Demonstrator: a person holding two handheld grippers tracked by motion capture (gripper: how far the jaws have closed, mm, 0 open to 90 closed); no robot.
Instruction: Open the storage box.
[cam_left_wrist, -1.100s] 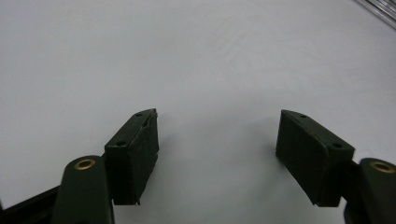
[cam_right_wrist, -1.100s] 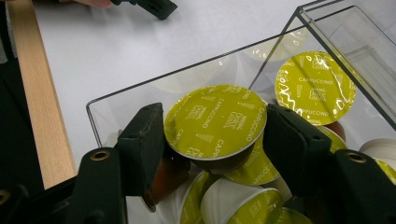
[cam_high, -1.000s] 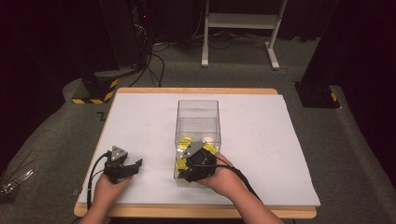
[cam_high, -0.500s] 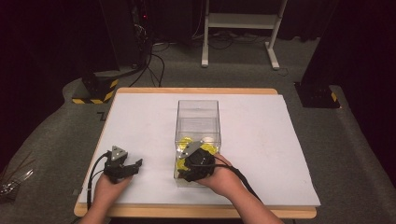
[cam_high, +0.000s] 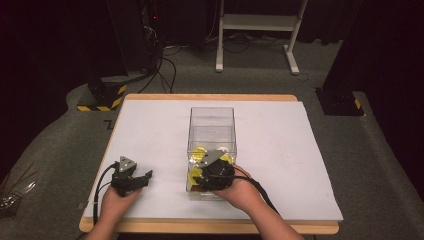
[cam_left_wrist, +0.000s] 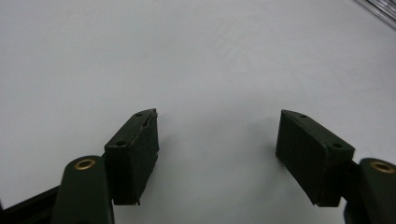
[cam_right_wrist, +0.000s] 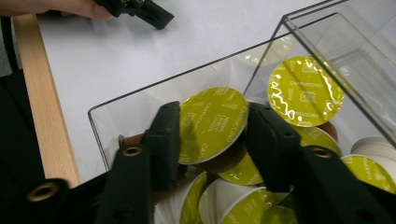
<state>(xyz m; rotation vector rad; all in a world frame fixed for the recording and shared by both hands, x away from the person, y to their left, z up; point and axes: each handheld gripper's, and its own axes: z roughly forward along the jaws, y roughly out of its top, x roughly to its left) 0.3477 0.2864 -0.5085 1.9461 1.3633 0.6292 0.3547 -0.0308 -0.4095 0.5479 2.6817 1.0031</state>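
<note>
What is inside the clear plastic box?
The clear plastic box holds round coffee capsules with yellow-green foil lids; the right gripper closes around one. Those underneath are partly covered.

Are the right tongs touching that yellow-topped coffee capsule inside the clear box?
Touching. The right gripper view shows the right tongs, jaws just closing, pressed against both sides of the capsule in the clear box.

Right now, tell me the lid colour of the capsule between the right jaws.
Yellow-green foil lid, clearest in right gripper view.
</note>
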